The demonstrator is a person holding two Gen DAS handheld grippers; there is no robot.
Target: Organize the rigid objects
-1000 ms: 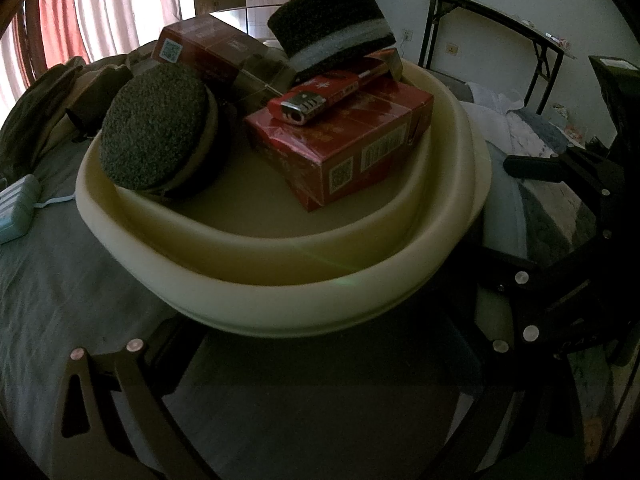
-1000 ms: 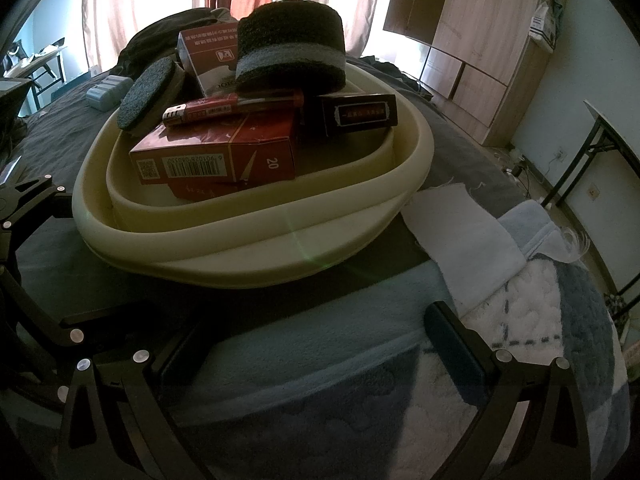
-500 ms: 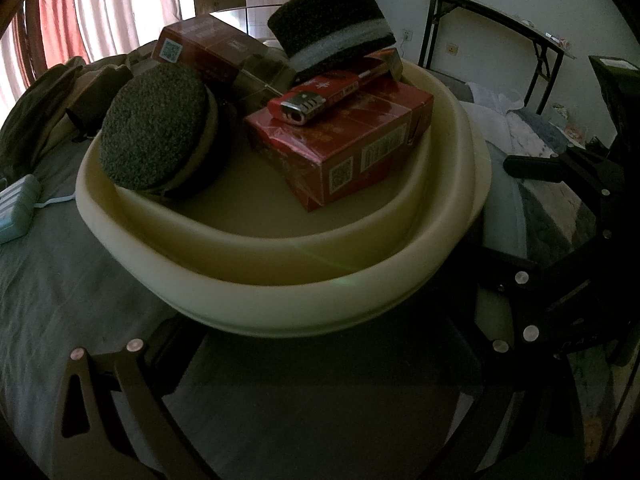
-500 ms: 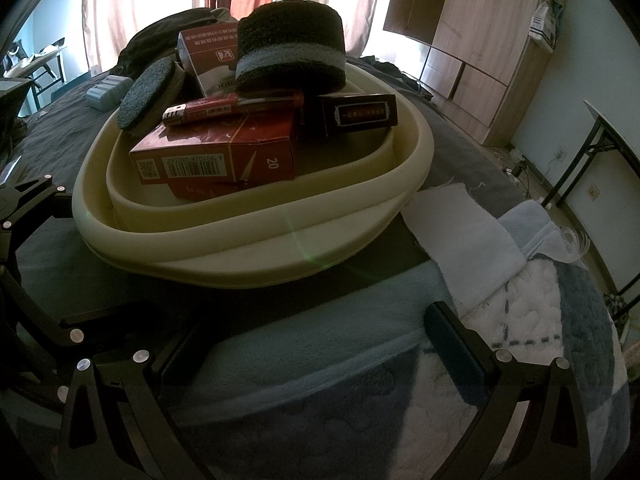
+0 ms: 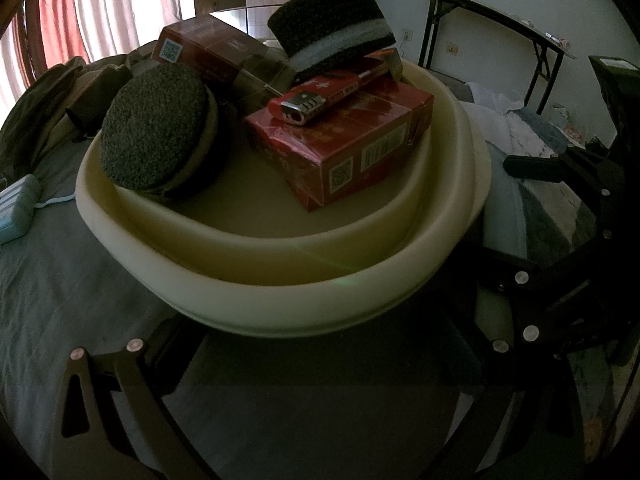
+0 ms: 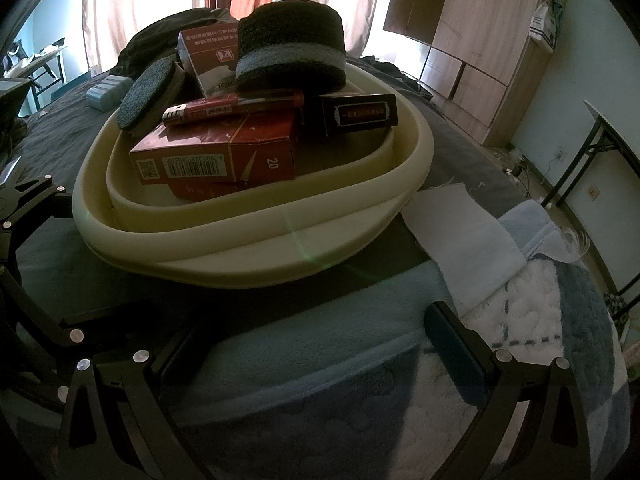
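Note:
A cream oval basin (image 5: pixel 280 300) (image 6: pixel 256 256) sits on the bed. In it lie a red cigarette carton (image 5: pixel 352 156) (image 6: pixel 224 156) with a red lighter (image 5: pixel 316 98) (image 6: pixel 236 107) on top, a second red box (image 5: pixel 204 50) (image 6: pixel 202 56), a black box (image 6: pixel 360 114), a round dark scrub pad (image 5: pixel 156 132) (image 6: pixel 146 94) and a thick dark sponge (image 5: pixel 332 28) (image 6: pixel 290 46). My left gripper (image 5: pixel 320 360) is open and empty just before the basin's near rim. My right gripper (image 6: pixel 312 344) is open and empty, also in front of the basin.
A pale blue case (image 5: pixel 16 208) (image 6: pixel 108 90) lies on the grey sheet left of the basin. A white cloth (image 6: pixel 460 232) and a blue-white blanket (image 6: pixel 540 320) lie to the right. A wardrobe (image 6: pixel 472 40) and a folding table (image 5: pixel 500 32) stand behind.

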